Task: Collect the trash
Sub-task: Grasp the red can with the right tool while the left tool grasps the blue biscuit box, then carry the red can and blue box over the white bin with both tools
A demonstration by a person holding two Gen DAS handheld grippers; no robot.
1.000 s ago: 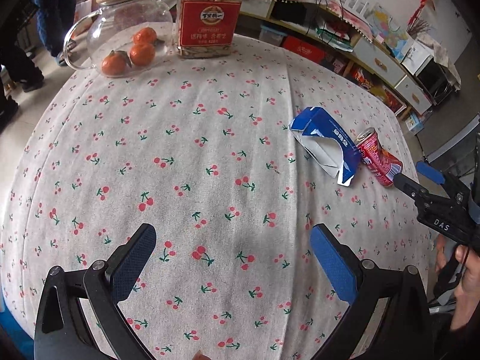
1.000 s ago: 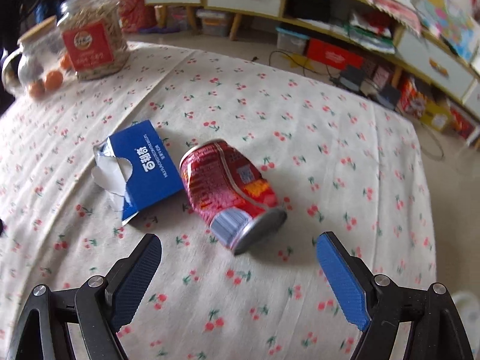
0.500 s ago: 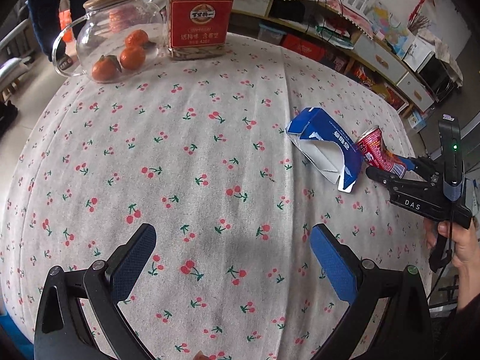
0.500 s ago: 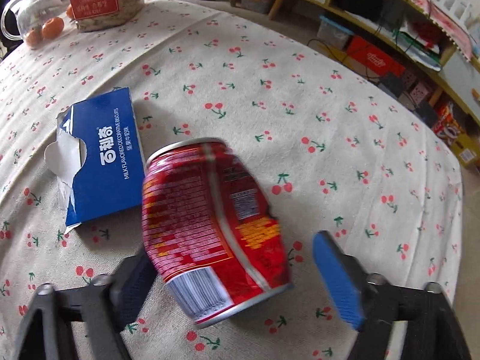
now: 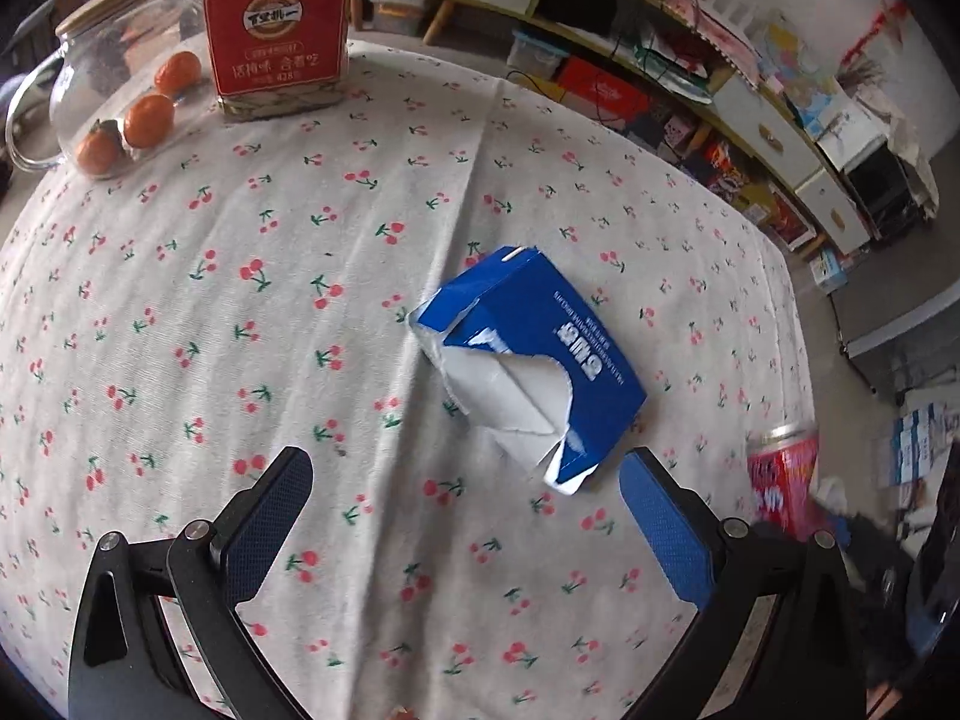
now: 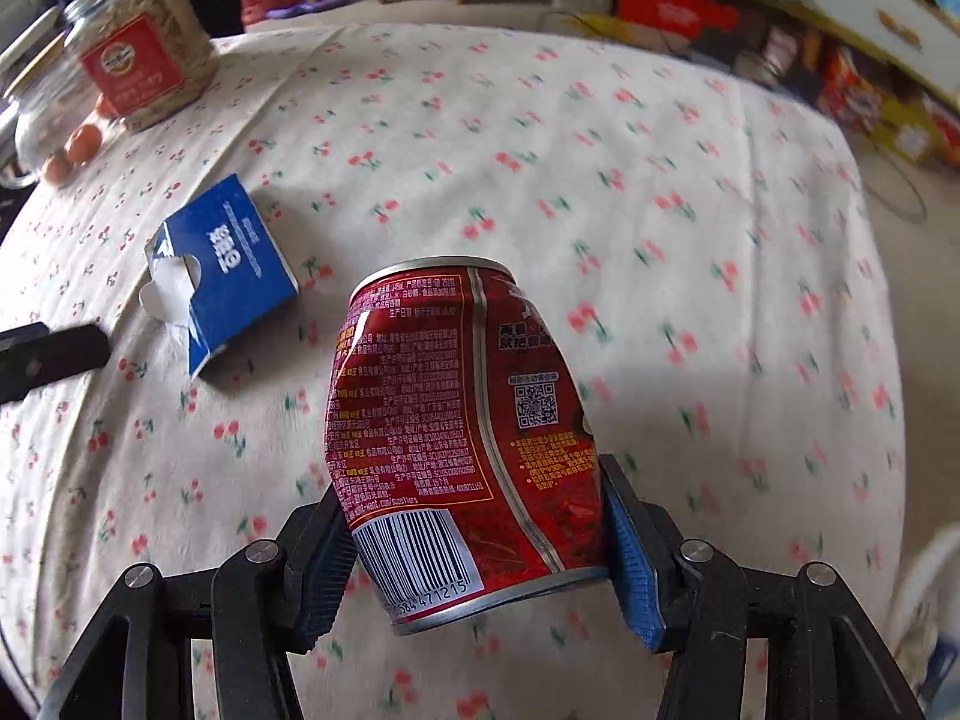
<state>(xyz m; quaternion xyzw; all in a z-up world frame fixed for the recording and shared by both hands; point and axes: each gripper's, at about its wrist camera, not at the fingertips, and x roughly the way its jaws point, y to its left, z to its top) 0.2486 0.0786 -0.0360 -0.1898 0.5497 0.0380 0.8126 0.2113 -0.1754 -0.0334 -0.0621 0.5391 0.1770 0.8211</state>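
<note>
A dented red drink can [image 6: 462, 438] is clamped between the blue pads of my right gripper [image 6: 474, 552] and held above the cherry-print tablecloth [image 6: 600, 180]. The can also shows at the right edge of the left wrist view [image 5: 780, 480]. A torn blue cardboard box [image 5: 534, 360] lies flat on the cloth, just ahead of my left gripper [image 5: 462, 516], which is open and empty. The box also shows in the right wrist view [image 6: 222, 270], left of the can.
At the table's far left stand a glass jug with oranges [image 5: 114, 102] and a red-labelled jar of seeds [image 5: 276, 42]. Cluttered shelves and boxes [image 5: 690, 60] line the floor beyond the table's far edge. My left gripper's tip [image 6: 48, 354] shows at the left.
My right gripper closed on the red can and lifted it off the cloth. My left gripper moved forward and right, so the blue box now lies just ahead of its fingers.
</note>
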